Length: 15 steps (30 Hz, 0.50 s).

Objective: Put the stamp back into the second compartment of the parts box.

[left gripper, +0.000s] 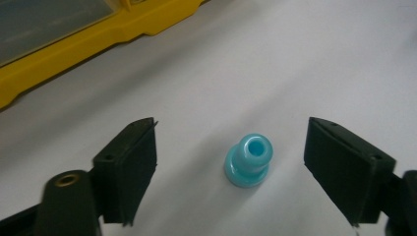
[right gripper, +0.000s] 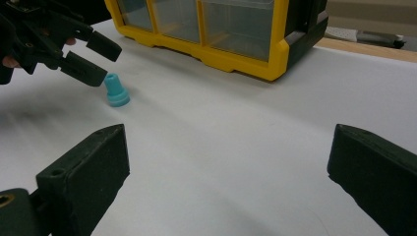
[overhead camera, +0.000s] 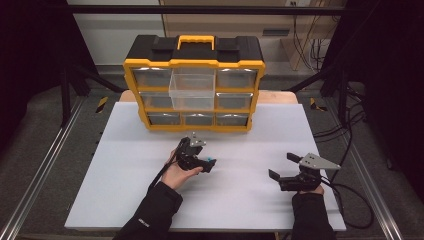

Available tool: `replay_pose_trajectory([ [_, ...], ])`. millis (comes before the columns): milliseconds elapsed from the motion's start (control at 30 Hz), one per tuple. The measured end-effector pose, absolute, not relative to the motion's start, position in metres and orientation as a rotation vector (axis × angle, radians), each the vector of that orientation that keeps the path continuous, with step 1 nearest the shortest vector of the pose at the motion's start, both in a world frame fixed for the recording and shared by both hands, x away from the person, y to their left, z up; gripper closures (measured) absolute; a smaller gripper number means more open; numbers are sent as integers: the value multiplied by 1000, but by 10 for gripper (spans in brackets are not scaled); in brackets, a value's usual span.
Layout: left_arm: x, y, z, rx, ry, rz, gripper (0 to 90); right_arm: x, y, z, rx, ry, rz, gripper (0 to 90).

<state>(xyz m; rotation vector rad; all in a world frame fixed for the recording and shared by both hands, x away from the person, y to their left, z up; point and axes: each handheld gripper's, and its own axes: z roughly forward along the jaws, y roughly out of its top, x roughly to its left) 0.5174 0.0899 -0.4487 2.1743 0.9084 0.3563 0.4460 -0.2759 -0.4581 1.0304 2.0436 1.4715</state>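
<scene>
The small blue piece [left gripper: 249,161] stands upright on the white tabletop [overhead camera: 240,210], flared base down and hollow stem pointing up, a little in front of the yellow drawer cabinet [overhead camera: 194,90]. The left gripper [left gripper: 230,162] brackets it: its jaws stand open, one on each side of the piece, neither pad touching it, with slightly more room on the left side in the left gripper view. The grasp therefore turns on closing straight across the stem, whose long axis is vertical. The right gripper [overhead camera: 283,167] rests well apart to the right, jaws wide open and empty. The piece looks like a rubber cap, though blur leaves that uncertain.
</scene>
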Motion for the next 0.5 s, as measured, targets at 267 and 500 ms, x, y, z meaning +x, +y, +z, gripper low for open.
replay_pose_trajectory([
  [267,518,88,-450,2190,906,331,351,446,-276,-458,1028,2040,1471,25],
  [500,516,87,-451,2209,909,315,461,446,-276,-458,1030,2043,1471,25],
])
